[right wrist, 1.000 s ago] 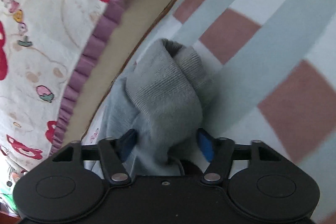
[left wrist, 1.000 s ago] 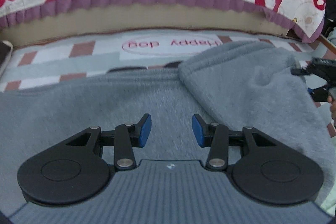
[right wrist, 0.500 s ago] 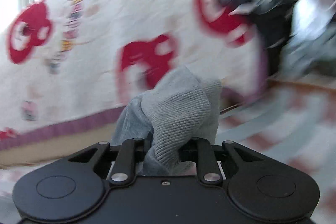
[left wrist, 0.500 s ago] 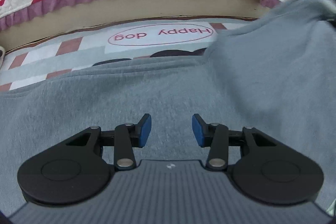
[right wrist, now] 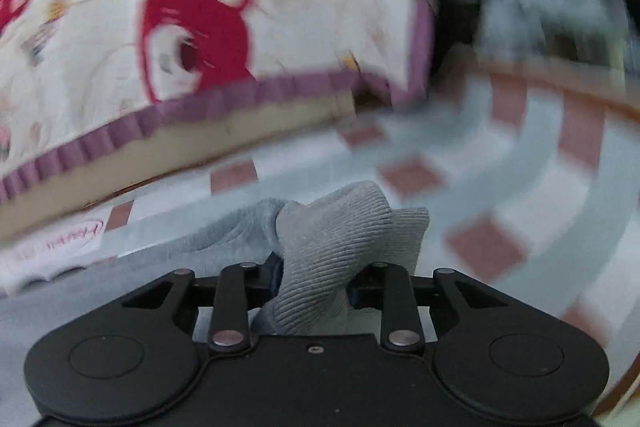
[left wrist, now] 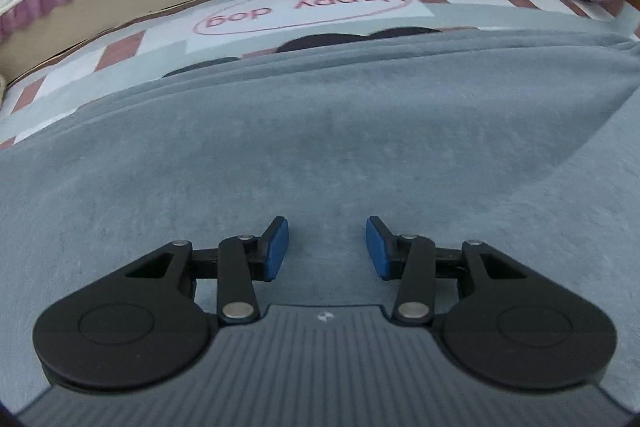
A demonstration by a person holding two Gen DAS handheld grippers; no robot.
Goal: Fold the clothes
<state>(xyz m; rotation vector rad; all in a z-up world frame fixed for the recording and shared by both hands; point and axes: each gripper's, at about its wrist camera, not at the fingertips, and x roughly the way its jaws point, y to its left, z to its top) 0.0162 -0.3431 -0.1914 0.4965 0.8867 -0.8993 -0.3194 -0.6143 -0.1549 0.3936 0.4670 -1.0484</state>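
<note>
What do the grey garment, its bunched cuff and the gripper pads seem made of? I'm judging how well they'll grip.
The grey garment looks like soft fleece or brushed knit: matte, fuzzy nap, no sheen. Its cuff, between the right gripper's fingers, is ribbed knit, with fine parallel ridges. The left gripper's blue pads look like smooth matte rubber or plastic; which is unclear.

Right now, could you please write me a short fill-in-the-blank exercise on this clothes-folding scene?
1. The right gripper has the ribbed cuff of a ____ garment between its pads.
2. The left gripper hovers over the spread garment with ____ between its blue pads.
3. The oval print on the checked mat reads "Happy ____".
4. The bear-print quilt has a ____ ruffled edge.

Missing words: grey; nothing; dog; purple
</note>
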